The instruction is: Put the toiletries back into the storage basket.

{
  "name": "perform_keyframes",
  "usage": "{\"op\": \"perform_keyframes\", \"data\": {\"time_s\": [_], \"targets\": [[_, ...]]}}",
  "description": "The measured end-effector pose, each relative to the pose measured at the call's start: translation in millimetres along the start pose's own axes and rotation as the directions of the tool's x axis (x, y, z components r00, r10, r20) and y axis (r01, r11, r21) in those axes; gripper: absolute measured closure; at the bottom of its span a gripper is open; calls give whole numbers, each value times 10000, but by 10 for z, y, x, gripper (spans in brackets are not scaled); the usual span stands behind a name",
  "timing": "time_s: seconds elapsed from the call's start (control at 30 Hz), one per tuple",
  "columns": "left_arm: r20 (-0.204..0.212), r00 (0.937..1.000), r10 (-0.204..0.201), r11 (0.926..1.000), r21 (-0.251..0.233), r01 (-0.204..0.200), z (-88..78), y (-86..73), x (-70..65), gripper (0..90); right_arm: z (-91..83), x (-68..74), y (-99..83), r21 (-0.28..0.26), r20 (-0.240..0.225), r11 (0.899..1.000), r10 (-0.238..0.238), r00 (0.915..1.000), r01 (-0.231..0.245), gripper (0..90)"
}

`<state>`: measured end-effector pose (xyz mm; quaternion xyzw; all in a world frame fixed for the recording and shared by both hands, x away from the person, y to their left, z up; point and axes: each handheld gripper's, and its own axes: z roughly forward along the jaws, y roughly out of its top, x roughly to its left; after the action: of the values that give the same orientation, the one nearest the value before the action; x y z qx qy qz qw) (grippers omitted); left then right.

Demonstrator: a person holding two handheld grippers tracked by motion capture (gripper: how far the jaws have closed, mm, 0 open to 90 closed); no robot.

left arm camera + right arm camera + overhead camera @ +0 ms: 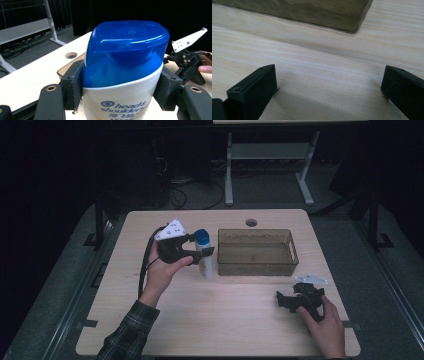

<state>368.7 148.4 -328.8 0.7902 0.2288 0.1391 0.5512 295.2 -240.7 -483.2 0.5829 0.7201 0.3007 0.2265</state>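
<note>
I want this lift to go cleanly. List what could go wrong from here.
1. The left gripper clamps the shampoo bottle high, at the seam under its blue cap; the smooth body may slip or swing.
2. The brown bin stands right beside the bottle, so a sideways move could knock its wall.

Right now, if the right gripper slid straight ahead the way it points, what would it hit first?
Probably the brown bin: ahead of the open right gripper lies bare table, then the bin's corner, though depth is unclear.
</note>
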Motion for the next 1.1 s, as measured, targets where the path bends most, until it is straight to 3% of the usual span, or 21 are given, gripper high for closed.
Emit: {"op": "perform_keyframes", "data": {"time_s": [0.63,1.1], "targets": [[-184,9997,166,9995,-256,-170,396,273,99,343,0,-1,0,-2,-3,10000,-8,10000,8,0],[-47,9994,334,9989,-325,-335,732,325,114,343,-1,0,0,3,-9,10000,4,10000,-4,0]]}}
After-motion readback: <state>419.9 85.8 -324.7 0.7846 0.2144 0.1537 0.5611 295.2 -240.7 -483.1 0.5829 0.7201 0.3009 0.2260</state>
